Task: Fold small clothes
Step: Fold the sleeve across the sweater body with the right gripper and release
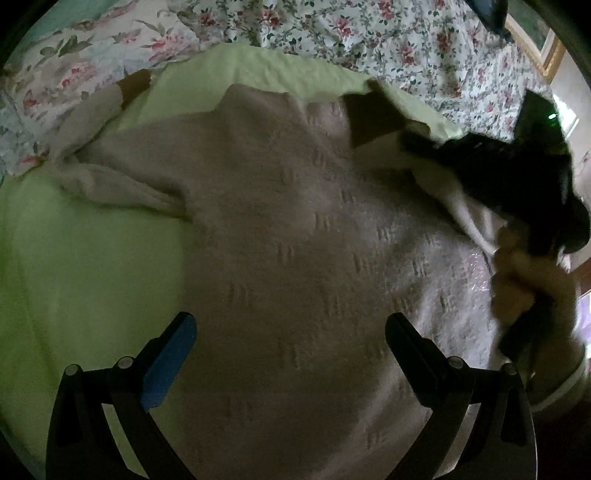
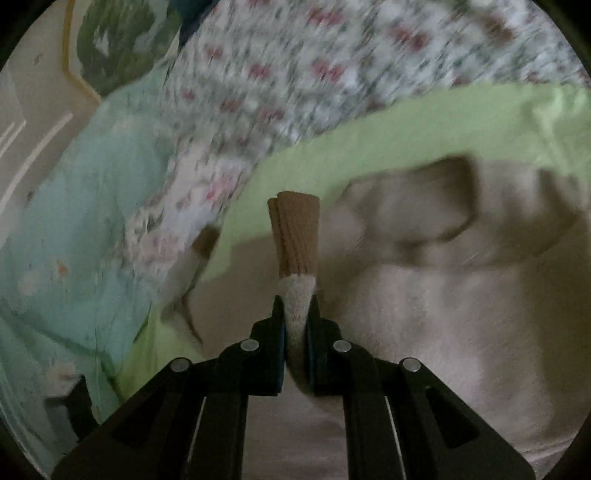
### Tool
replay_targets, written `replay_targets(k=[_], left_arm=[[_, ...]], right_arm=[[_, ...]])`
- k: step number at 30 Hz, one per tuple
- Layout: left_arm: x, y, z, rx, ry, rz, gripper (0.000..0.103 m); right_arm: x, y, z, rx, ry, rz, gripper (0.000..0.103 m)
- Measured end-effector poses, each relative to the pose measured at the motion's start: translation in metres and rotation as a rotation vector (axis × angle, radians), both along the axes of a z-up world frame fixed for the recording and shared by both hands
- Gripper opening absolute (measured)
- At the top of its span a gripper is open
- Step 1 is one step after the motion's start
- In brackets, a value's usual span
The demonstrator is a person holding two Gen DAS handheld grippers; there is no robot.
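A small pale beige sweater [image 1: 295, 229] with brown cuffs lies spread on a light green sheet [image 1: 85, 258]. My left gripper [image 1: 291, 350] is open and hovers just above the sweater's body, empty. My right gripper [image 2: 296, 314] is shut on one sleeve of the sweater [image 2: 295, 306], whose brown ribbed cuff [image 2: 295, 232] sticks up beyond the fingertips. In the left wrist view the right gripper [image 1: 436, 142] shows as a dark shape at the right, holding that sleeve with its brown cuff [image 1: 373, 118] over the sweater. The other sleeve [image 1: 92, 118] lies out at the upper left.
A floral bedspread [image 1: 369, 33] surrounds the green sheet at the back. A pale teal cloth [image 2: 74, 221] lies at the left in the right wrist view. A framed picture [image 2: 110, 40] hangs on the wall. The person's hand [image 1: 524, 280] grips the right tool.
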State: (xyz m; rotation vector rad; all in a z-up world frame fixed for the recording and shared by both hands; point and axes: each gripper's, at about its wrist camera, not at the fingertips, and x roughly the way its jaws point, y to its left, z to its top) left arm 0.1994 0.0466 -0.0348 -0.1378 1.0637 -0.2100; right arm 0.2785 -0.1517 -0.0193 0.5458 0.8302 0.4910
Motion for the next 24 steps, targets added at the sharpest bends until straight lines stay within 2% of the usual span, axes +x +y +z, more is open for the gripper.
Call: replay_targets(k=[1,4,6,7,9,14,18,20,21,22,23,24], left_arm=[[0.002,0.003,0.0,-0.012,-0.001,0.0,0.102],[0.012,0.003,-0.004,-0.037,0.005,-0.004,0.102],[0.02,0.002,-0.006,-0.061,0.01,-0.003,0.102],[0.026,0.001,-0.006,-0.082,0.009,-0.006,0.102],[0.043,-0.004,-0.009,-0.128,0.012,-0.02,0.102],[0.088,-0.022,-0.023,-0.204,0.045,-0.048,0.102],[0.12,-0.022,-0.03,-0.239,0.031,-0.01,0.098],[0.13,-0.023,-0.029,-0.241,-0.012,-0.005,0.078],[0.132,-0.025,-0.028,-0.231,-0.028,-0.018,0.047],[0.132,-0.025,-0.028,-0.214,-0.029,-0.027,0.012],[0.131,-0.025,-0.027,-0.211,-0.029,-0.037,0.005],[0.126,-0.021,-0.021,-0.221,-0.053,-0.036,0.006]], right_arm=[[-0.001,0.008,-0.005,-0.003,0.009,0.018,0.011],[-0.003,0.025,-0.024,0.001,0.059,0.061,0.021],[-0.007,0.024,-0.03,0.038,0.078,0.085,0.032],[-0.009,0.023,-0.03,0.05,0.079,0.089,0.033],[-0.017,0.016,-0.03,0.078,0.078,0.094,0.041],[-0.042,-0.02,-0.018,0.097,0.058,0.013,0.044],[-0.077,-0.069,-0.01,0.059,0.039,-0.101,0.044],[-0.094,-0.093,-0.007,0.027,0.034,-0.172,0.044],[-0.103,-0.108,-0.006,0.0,0.034,-0.221,0.044],[-0.109,-0.118,-0.004,-0.023,0.036,-0.262,0.044],[-0.117,-0.136,-0.004,-0.062,0.046,-0.324,0.044],[-0.119,-0.147,-0.003,-0.091,0.058,-0.363,0.044]])
